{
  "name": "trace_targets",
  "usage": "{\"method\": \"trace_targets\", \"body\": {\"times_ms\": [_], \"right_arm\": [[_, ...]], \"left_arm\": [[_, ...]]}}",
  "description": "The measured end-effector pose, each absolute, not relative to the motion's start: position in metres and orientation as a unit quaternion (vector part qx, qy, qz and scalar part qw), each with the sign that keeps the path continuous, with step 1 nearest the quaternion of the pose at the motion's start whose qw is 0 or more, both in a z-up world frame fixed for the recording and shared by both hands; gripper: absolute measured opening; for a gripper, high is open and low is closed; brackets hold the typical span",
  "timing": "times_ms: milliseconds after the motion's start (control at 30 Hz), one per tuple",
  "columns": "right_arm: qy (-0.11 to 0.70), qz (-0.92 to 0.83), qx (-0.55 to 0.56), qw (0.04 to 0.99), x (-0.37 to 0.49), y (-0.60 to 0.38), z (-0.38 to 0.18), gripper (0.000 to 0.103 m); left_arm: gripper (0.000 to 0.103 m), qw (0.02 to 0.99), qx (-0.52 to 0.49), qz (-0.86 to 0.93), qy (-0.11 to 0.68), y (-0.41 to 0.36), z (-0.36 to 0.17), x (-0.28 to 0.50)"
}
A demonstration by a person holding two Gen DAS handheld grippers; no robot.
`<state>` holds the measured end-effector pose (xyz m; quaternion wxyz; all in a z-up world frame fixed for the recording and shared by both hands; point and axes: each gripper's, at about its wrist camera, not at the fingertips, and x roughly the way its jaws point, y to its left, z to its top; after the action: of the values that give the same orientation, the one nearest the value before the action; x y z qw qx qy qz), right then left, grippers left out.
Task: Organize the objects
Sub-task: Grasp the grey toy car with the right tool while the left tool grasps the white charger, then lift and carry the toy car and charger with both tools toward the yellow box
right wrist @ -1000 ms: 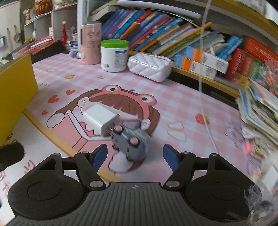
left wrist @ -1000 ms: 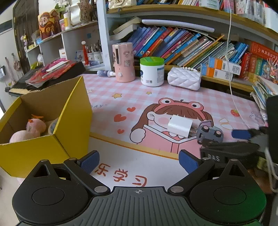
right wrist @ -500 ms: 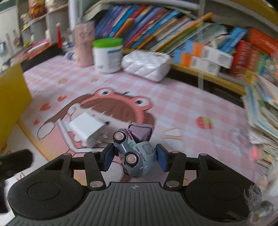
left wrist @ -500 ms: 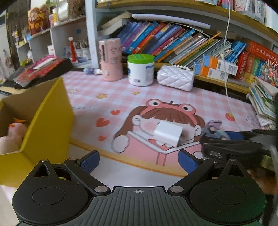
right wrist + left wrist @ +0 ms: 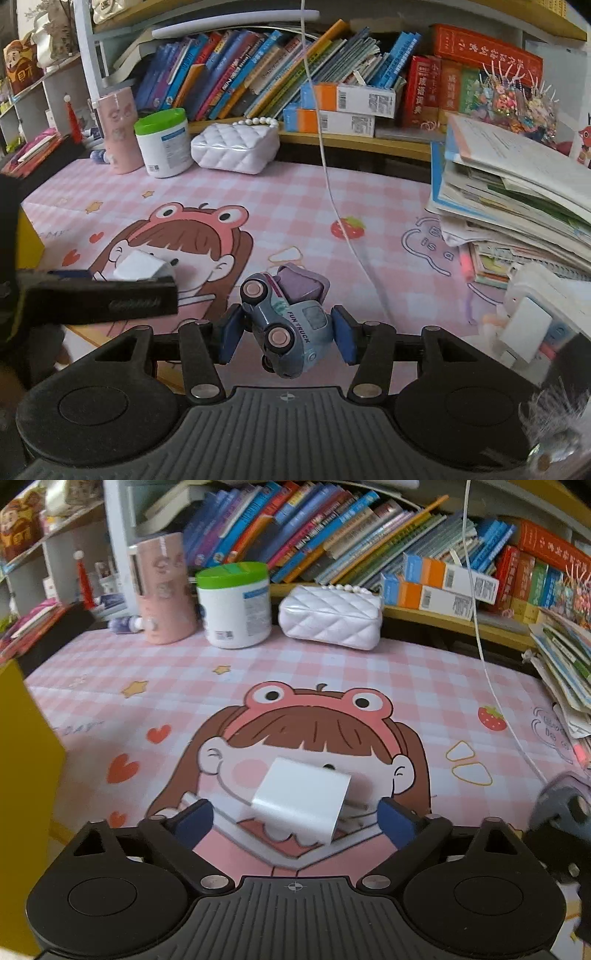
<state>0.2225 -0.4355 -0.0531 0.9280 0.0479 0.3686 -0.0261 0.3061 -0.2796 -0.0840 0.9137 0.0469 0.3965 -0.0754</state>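
L gripper (image 5: 295, 818): jaws closing, pads either side of 1 white charger (image 5: 304, 797) on pink mat (image 5: 406, 672), not pressing yet.
R gripper (image 5: 286, 330): clamped on 1 toy truck (image 5: 286, 317) (tilted, lifted off mat).
Yellow box (image 5: 22, 768): 1, far left.

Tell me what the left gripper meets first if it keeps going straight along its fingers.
Most likely the white charger block: it lies on the pink mat between the closing fingers of the left gripper, not yet touched.
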Motion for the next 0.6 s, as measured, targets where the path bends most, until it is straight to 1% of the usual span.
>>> {"method": "trace_targets", "body": {"times_ms": [67, 100, 167, 367, 600], "right_arm": [[0.369, -0.028, 0.046, 0.928, 0.222, -0.436, -0.053, 0.049], [0.369, -0.028, 0.045, 0.928, 0.222, -0.437, -0.052, 0.049], [0.37, -0.028, 0.045, 0.927, 0.222, -0.437, -0.052, 0.049], [0.375, -0.033, 0.041, 0.926, 0.22, -0.432, -0.051, 0.049], [0.373, -0.05, 0.02, 0.926, 0.21, -0.408, -0.047, 0.049]], "left_arm": [[0.083, 0.911, 0.053, -0.081, 0.402, -0.283, -0.088, 0.313], [0.081, 0.908, 0.055, -0.085, 0.406, -0.284, -0.09, 0.316], [0.071, 0.905, 0.052, -0.096, 0.412, -0.285, -0.094, 0.318], [0.07, 0.908, 0.055, -0.091, 0.404, -0.282, -0.091, 0.307], [0.07, 0.92, 0.029, -0.087, 0.382, -0.254, -0.057, 0.265]]}}
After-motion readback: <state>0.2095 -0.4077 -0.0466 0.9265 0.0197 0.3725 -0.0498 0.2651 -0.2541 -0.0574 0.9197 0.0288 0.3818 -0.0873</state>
